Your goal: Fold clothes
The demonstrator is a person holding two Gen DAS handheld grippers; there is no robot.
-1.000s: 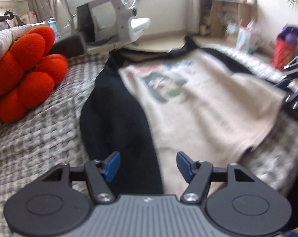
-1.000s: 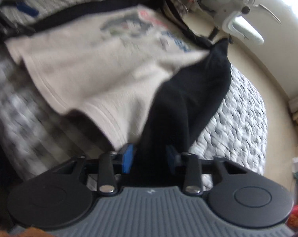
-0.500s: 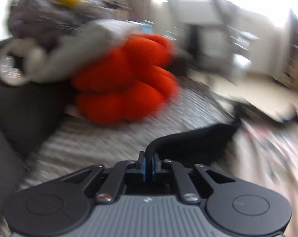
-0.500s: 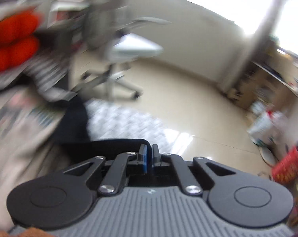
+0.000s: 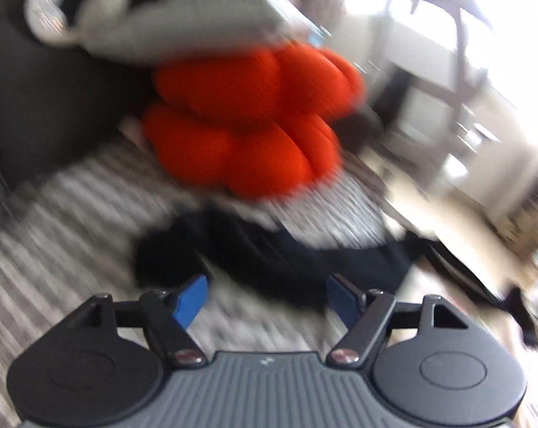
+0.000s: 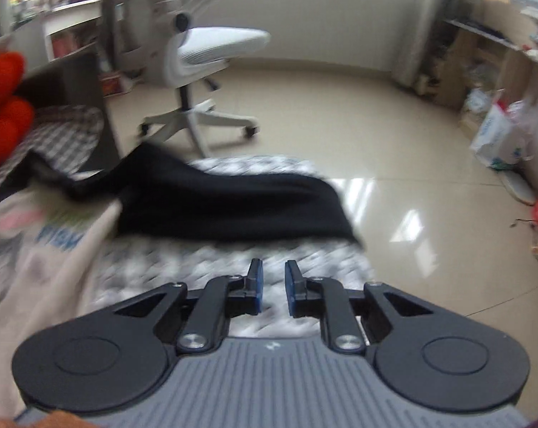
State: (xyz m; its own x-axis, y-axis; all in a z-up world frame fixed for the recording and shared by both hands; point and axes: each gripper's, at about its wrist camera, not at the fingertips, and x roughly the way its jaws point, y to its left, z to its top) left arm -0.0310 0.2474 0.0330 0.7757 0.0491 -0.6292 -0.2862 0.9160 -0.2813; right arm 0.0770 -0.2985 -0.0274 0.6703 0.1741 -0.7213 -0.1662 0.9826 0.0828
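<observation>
Raglan shirt spread on a bed, both sleeves laid outward.

The shirt's cream body (image 6: 37,256) fills the lower left of the right wrist view, its black sleeve (image 6: 233,207) across the centre on the checked bed cover (image 6: 204,267). The right hand-held gripper (image 6: 272,287) stands slightly parted, empty. The left hand-held gripper (image 5: 265,297) gapes wide before the other sleeve (image 5: 269,260); an orange cushion (image 5: 251,125) lies above, blurred.

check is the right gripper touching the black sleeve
Apart. The right wrist view shows the right gripper open with checked bedspread between its fingertips and the black sleeve.
</observation>
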